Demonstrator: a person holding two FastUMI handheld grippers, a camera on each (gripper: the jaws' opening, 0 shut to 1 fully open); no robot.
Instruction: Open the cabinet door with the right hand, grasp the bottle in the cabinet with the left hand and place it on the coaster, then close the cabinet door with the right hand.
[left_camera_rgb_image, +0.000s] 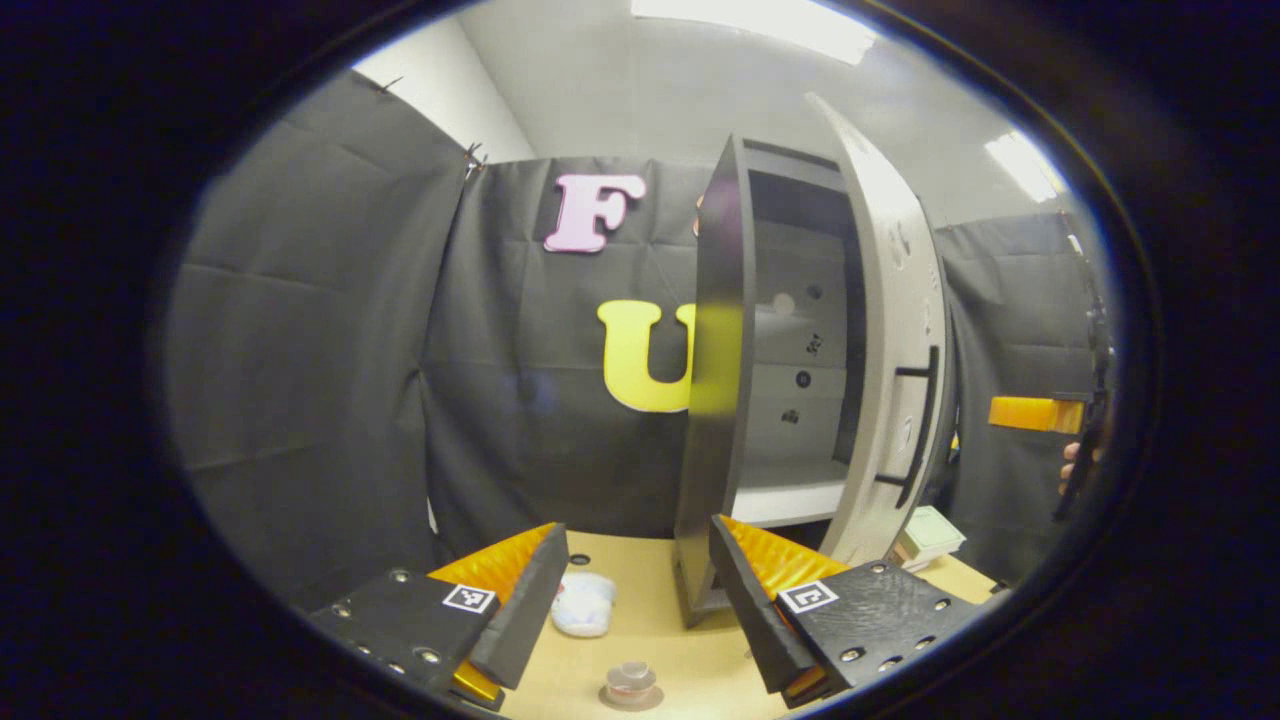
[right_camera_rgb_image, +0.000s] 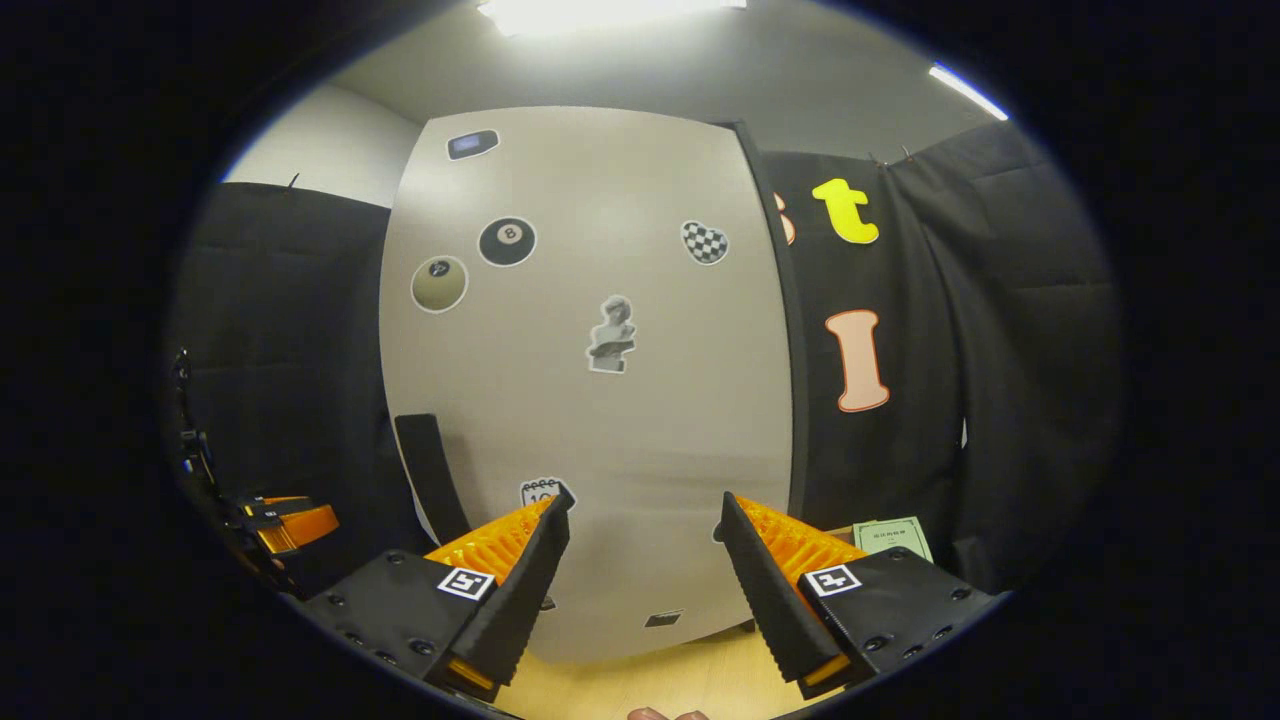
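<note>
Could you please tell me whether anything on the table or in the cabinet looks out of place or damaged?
Nothing stands out: the cabinet door hangs open, and the bottle stands upright on the table.

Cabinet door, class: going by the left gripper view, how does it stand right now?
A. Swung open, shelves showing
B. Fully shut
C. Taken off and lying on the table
A: the cabinet door stands swung out from the cabinet, so the pale shelves inside are in sight.
</note>
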